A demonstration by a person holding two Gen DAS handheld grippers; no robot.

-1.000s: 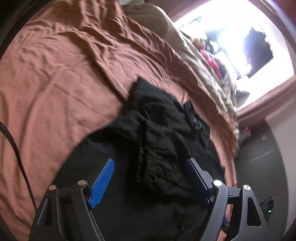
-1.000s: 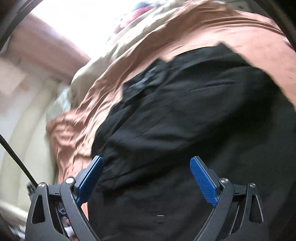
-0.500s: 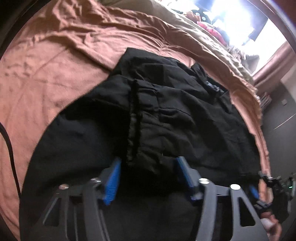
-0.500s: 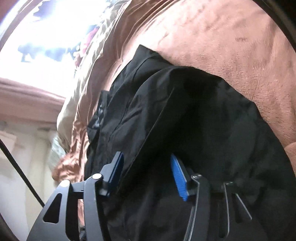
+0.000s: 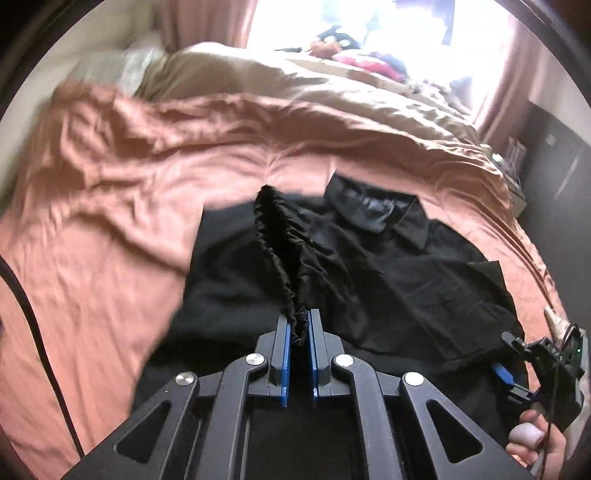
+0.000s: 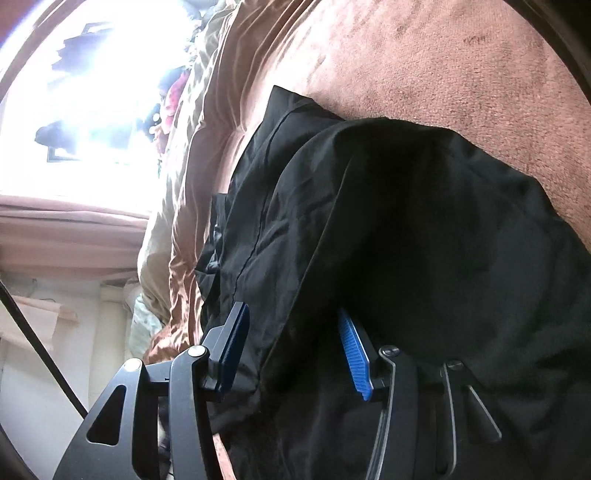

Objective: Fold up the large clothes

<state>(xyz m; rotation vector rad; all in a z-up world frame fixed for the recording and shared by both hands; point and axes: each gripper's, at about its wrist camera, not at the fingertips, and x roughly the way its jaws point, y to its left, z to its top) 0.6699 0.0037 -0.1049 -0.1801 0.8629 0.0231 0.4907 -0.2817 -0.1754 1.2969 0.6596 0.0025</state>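
Fabric is bunching into a gathered black ridge between the blue pads [image 5: 283,360] of the left gripper [image 5: 298,328], whose jaws are closing tight on that fold of the black shirt [image 5: 399,266] and lifting it off the rest of the garment. The shirt is lying spread on the rust-coloured bedspread [image 5: 110,206], its collar [image 5: 373,208] pointing toward the bright window [image 5: 369,26] and a beige duvet [image 5: 295,85] sitting beyond it. At the right edge of the left wrist view, a hand [image 5: 532,439] is gripping the right gripper [image 5: 517,373], which is lying low against the shirt's near edge. In the right wrist view, the right gripper [image 6: 291,347] is holding its jaws part-way apart with a thick hanging fold of the shirt [image 6: 424,229] filling the gap between them; whether the pads are actually pressing on the cloth is not something I can tell. A dark cable [image 6: 40,332] is crossing the left side of that view, and pinkish curtains [image 6: 70,232] are hanging by the window.
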